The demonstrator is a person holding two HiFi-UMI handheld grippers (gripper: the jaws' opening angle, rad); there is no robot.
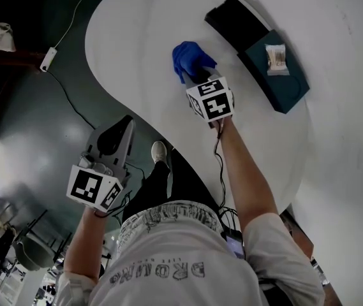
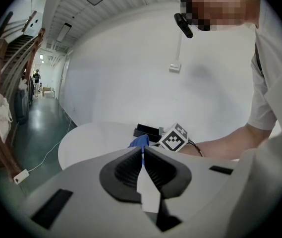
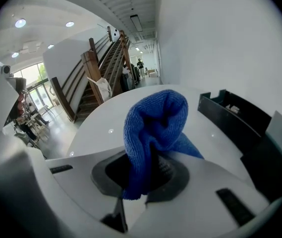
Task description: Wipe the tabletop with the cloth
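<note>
Right gripper clamps blue cloth over tabletop, apparently ready for wiping | left gripper, jaws together, empty, idles off tabletop's edge

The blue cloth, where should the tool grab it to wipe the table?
By a bunched fold near its edge, coming down from above, as the right tool has it. The blue cloth is soft and crumpled, so a pinched fold likely holds, and the loose bulk past the jaws can press on the tabletop.

Bright, even indoor light; fisheye edges dark and warped; focus fair.
</note>
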